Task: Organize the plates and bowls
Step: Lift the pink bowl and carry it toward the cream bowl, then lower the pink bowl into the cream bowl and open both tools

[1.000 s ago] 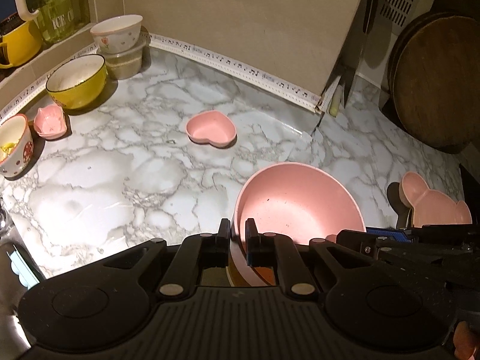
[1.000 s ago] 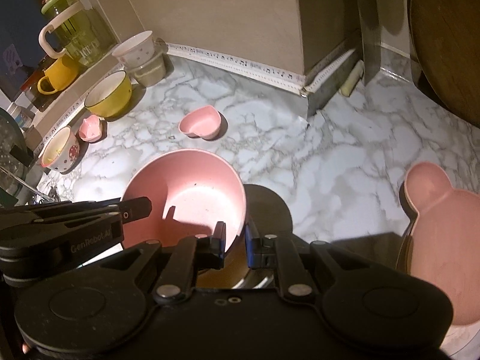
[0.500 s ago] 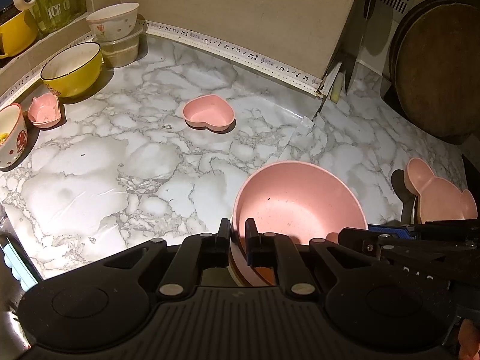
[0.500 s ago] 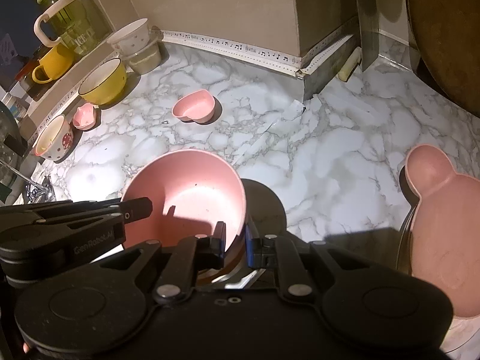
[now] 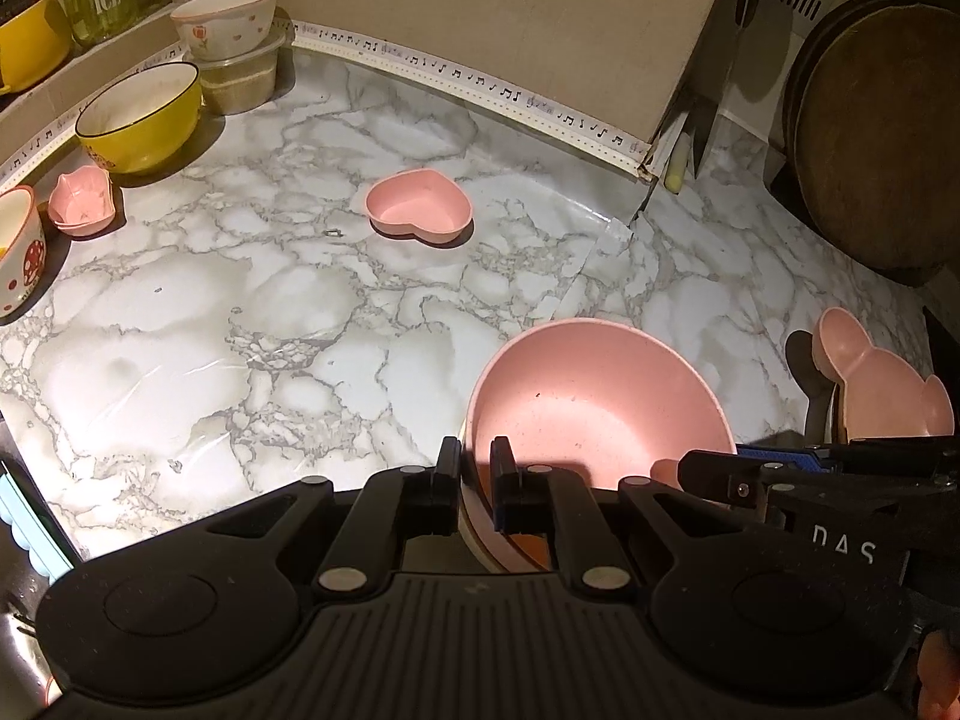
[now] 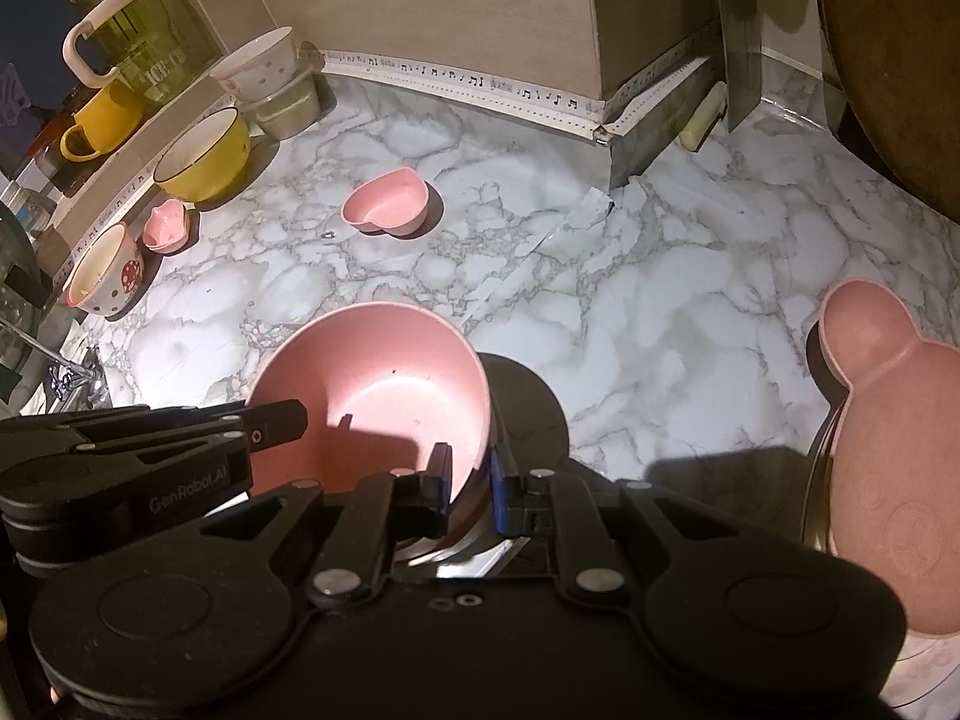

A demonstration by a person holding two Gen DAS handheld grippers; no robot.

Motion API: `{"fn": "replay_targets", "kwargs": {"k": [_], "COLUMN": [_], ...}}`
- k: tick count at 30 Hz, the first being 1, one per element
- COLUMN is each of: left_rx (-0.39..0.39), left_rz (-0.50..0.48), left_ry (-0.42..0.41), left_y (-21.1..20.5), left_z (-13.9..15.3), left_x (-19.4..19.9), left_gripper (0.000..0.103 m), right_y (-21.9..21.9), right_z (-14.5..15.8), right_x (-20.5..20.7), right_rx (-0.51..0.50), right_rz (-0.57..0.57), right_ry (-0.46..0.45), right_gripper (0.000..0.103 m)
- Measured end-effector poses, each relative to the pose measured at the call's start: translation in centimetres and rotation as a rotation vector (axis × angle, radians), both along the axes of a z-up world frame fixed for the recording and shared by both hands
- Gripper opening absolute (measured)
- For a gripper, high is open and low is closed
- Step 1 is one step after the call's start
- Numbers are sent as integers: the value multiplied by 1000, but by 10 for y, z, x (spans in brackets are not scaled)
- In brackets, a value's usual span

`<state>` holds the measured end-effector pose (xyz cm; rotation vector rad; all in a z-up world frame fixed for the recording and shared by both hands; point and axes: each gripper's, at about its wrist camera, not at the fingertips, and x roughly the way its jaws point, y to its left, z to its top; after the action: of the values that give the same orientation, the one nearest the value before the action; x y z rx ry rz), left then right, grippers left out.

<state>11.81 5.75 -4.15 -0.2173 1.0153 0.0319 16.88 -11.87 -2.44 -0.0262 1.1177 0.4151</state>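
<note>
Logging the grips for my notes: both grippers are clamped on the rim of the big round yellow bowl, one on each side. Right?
Not quite: the bowl they hold is pink. Both wrist views show the left gripper and right gripper clamped on the big round pink bowl. The yellow bowl sits untouched by the wall.

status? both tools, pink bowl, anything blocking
Left tool shut on round pink bowl rim. Right tool shut on opposite rim. Pink heart-shaped dish ahead, well apart.

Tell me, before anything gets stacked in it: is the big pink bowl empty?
Empty: the pink bowl shows a bare inside in both views, just shadows and tiny specks.
</note>
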Motion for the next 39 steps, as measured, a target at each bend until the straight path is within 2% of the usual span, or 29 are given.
{"fn": "replay_targets", "kwargs": {"k": [13,28,36,39], "left_rx": [-11,-4,6,15], "left_rz": [-23,-27,9,23], "left_ry": [-13,-118,-180,-200], "left_y": [3,19,33,38], "left_z": [4,34,54,60], "left_x": [-2,-4,4,10], "left_gripper": [9,10,30,44], "right_y": [2,5,11,14], "right_z": [6,33,51,56], "right_x": [-1,6,23,31], "right_rx": [10,35,42,52], "right_rz": [5,28,50,61], "right_ry": [-20,-89,-140,-168], "right_gripper": [21,29,39,45]}}
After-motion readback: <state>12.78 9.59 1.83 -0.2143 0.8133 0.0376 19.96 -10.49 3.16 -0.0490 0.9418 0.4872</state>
